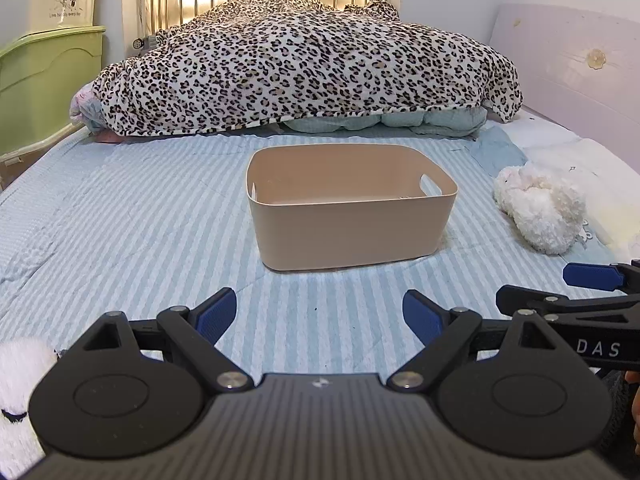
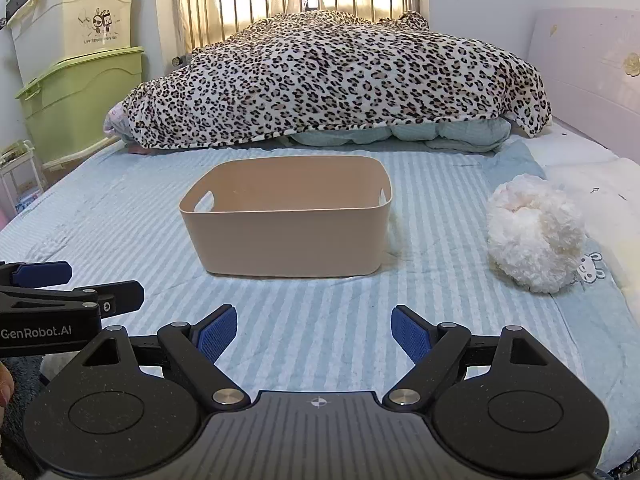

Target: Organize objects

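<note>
A beige plastic bin (image 1: 348, 220) with cut-out handles stands on the blue striped bedsheet, ahead of both grippers; it also shows in the right wrist view (image 2: 288, 236). I see nothing inside it. A white fluffy plush (image 1: 536, 208) lies on the sheet to the bin's right, also in the right wrist view (image 2: 536, 236). Another white plush (image 1: 20, 392) sits at the lower left edge beside my left gripper. My left gripper (image 1: 320, 316) is open and empty, short of the bin. My right gripper (image 2: 314, 332) is open and empty, also short of the bin.
A leopard-print blanket (image 1: 304, 64) is heaped over bedding behind the bin. Green and cream storage boxes (image 2: 80, 92) stand left of the bed. A pale headboard (image 1: 568, 60) and pillow lie at the right. The other gripper shows at each view's edge.
</note>
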`<control>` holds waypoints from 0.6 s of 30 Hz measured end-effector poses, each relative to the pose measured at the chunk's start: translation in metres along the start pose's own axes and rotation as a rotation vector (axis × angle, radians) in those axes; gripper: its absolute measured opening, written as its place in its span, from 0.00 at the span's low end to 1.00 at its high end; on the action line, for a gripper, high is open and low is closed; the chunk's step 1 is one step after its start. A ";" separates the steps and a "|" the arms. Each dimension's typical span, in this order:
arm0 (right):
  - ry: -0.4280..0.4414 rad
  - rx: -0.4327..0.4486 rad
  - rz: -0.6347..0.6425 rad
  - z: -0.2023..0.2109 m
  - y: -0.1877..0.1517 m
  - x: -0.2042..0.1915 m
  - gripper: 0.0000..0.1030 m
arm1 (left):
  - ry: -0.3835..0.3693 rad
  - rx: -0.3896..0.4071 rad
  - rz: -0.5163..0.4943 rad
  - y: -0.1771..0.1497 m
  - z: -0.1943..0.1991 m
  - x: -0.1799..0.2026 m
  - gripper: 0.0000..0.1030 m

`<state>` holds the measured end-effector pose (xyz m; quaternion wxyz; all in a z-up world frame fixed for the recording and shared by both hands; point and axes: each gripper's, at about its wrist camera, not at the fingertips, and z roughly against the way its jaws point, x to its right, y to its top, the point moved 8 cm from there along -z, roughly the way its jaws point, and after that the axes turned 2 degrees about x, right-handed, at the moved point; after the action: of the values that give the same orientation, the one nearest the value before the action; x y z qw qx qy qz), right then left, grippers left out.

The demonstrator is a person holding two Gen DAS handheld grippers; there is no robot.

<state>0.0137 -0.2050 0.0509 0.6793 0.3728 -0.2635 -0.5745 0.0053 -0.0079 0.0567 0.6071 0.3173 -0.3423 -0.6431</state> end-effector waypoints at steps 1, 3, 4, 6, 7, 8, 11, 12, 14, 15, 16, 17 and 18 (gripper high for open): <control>0.000 0.000 0.000 0.000 0.000 0.000 0.83 | 0.000 0.000 -0.001 -0.001 0.000 0.000 0.88; 0.000 0.000 0.000 0.000 0.000 0.000 0.83 | 0.002 -0.002 -0.003 -0.001 0.000 0.001 0.88; 0.000 -0.001 0.001 0.000 0.000 0.000 0.83 | 0.002 -0.004 -0.006 -0.002 0.000 0.001 0.88; -0.001 -0.001 0.002 0.001 0.000 0.000 0.83 | 0.001 -0.009 -0.006 -0.005 0.000 0.001 0.88; -0.003 -0.001 0.003 0.001 0.000 0.000 0.83 | 0.000 -0.010 -0.006 -0.005 0.000 0.002 0.88; -0.004 -0.001 0.004 0.001 0.000 0.000 0.83 | 0.000 -0.012 -0.008 -0.006 0.000 0.001 0.88; -0.008 0.004 0.004 0.003 0.000 0.001 0.83 | -0.001 -0.015 -0.009 -0.007 0.000 0.001 0.88; -0.009 0.004 0.004 0.003 0.000 0.002 0.83 | 0.000 -0.016 -0.009 -0.008 -0.001 0.001 0.88; -0.011 0.003 0.003 0.003 0.000 0.002 0.83 | -0.001 -0.019 -0.011 -0.008 -0.001 0.001 0.88; -0.011 0.003 0.003 0.003 0.000 0.002 0.83 | -0.001 -0.020 -0.012 -0.008 -0.001 0.001 0.88; -0.011 0.003 0.003 0.003 0.000 0.003 0.83 | -0.002 -0.022 -0.012 -0.008 -0.002 0.001 0.88; -0.011 0.002 0.003 0.002 0.000 0.003 0.83 | -0.003 -0.023 -0.013 -0.008 -0.002 0.001 0.88; -0.011 0.000 0.004 0.002 -0.001 0.002 0.83 | -0.005 -0.024 -0.014 -0.008 -0.003 0.001 0.88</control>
<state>0.0120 -0.2078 0.0515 0.6790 0.3691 -0.2680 -0.5753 0.0026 -0.0090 0.0484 0.6056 0.3109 -0.3337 -0.6521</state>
